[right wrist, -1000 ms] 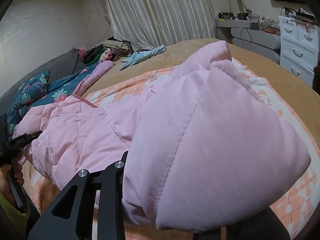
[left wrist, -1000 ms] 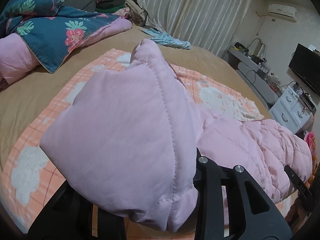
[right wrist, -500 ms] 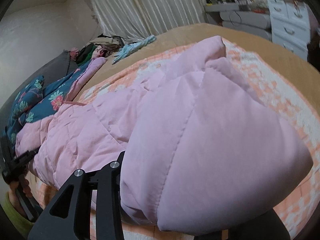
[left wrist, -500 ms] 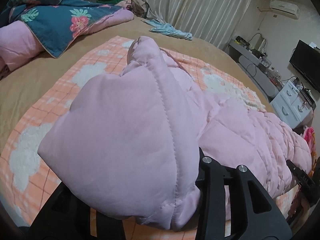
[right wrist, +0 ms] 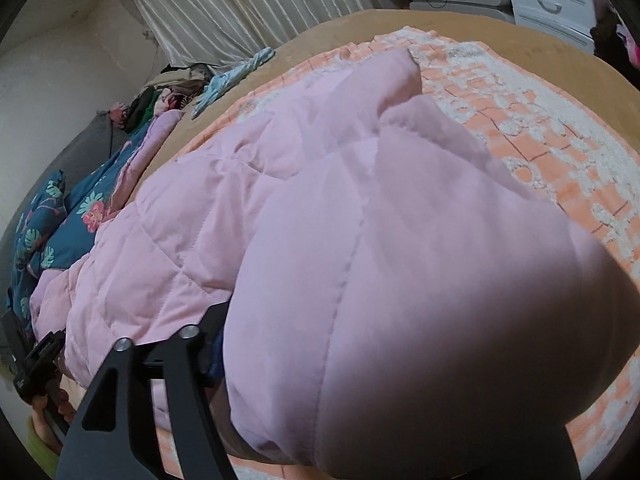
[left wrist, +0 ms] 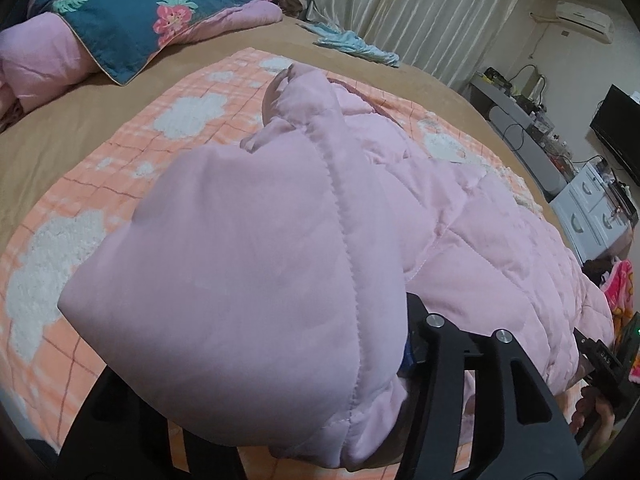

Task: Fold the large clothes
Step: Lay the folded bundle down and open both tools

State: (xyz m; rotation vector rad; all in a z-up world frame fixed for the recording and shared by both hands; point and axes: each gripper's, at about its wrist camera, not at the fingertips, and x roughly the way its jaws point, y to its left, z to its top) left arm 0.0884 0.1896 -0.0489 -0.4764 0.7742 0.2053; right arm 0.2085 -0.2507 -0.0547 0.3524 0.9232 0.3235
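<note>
A large pink quilted jacket [left wrist: 460, 240] lies across an orange checked blanket [left wrist: 120, 168] on the bed; it also shows in the right wrist view [right wrist: 192, 240]. My left gripper [left wrist: 320, 392] is shut on one puffy pink sleeve end [left wrist: 248, 272], which bulges over and hides its fingertips. My right gripper [right wrist: 320, 380] is shut on the other sleeve end [right wrist: 420, 300] in the same way. Each gripper appears at the edge of the other's view, at the jacket's opposite side.
A blue floral quilt [left wrist: 132, 20] with pink lining lies at the bed's far left. A light blue garment [left wrist: 356, 46] and a clothes pile [right wrist: 176, 84] lie near the curtains. White drawers [left wrist: 592, 212] and a TV [left wrist: 616, 128] stand to the right.
Both grippers have moved forward and lower over the bed with the sleeve ends held, bringing the sleeves toward the jacket's body. The grips have not changed.
</note>
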